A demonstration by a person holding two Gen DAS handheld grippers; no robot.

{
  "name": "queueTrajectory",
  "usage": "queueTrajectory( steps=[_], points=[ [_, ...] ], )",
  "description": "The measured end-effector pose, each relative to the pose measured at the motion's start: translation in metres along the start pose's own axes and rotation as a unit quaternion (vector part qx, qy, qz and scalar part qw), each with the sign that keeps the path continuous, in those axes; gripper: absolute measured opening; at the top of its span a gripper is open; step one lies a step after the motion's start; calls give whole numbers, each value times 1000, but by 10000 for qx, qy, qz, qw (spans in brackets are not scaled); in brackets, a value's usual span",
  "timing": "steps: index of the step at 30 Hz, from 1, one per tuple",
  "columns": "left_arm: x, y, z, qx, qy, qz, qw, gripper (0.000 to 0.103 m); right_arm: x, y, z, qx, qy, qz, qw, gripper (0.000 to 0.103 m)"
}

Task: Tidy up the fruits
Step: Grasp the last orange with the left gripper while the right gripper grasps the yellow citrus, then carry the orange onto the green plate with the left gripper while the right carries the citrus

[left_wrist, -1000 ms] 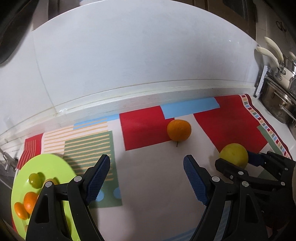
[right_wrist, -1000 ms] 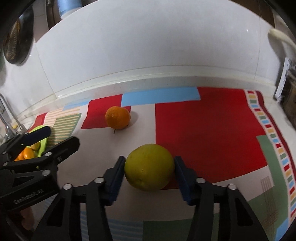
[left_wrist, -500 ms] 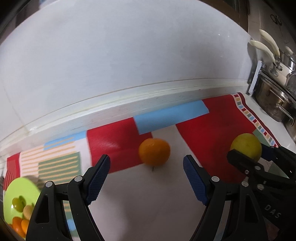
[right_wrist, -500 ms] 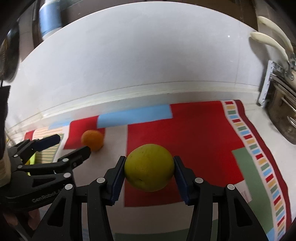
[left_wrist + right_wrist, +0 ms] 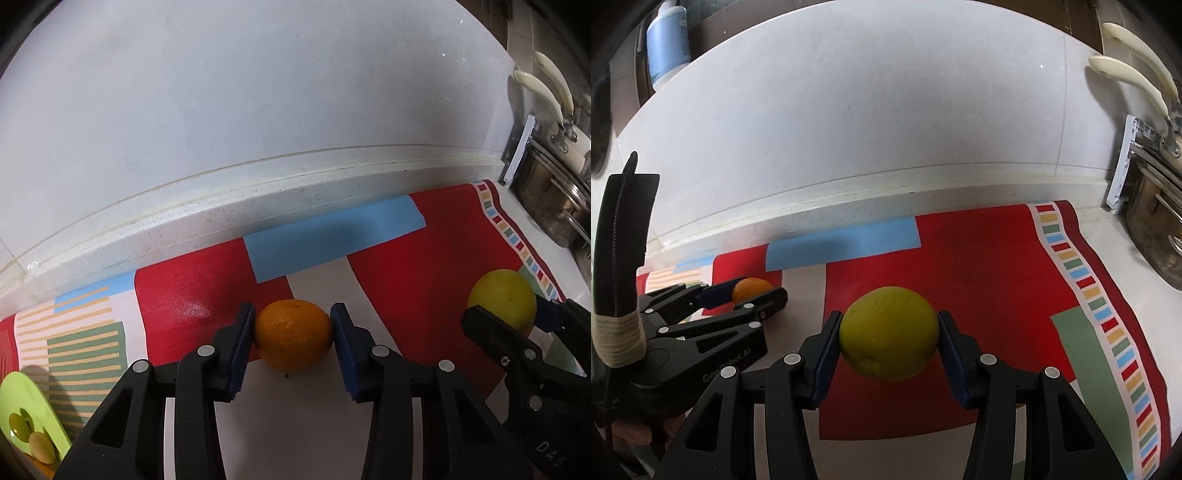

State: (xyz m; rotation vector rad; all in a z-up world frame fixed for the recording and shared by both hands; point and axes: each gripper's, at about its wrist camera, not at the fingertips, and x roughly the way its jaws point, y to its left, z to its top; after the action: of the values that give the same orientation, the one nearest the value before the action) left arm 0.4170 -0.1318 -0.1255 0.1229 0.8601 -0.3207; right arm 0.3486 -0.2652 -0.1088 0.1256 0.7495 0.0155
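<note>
Left claw (image 5: pixel 293 332): we are clamping the orange (image 5: pixel 294 339) | Right claw (image 5: pixel 888 338): we are gripping the yellow fruit (image 5: pixel 889 338) above the mat (image 5: pixel 997 280)

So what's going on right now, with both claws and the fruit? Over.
Left gripper fingers closed around orange, orange on the mat. Right gripper holding yellow-green citrus, apparently lifted. Green plate at left, path unobstructed.
</note>
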Motion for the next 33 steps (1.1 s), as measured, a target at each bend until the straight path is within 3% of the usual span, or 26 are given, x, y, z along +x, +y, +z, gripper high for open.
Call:
queueTrajectory(
  steps=[12,33],
  points=[
    [-50,4,-14,-149,-220,-43,9996,41,-24,10,-5,-81,-88,144,9998,51],
    [-173,30,-72,-426,-677,191,9966,41,-125,62,-35,-515,-337,635,9961,51]
  ],
)
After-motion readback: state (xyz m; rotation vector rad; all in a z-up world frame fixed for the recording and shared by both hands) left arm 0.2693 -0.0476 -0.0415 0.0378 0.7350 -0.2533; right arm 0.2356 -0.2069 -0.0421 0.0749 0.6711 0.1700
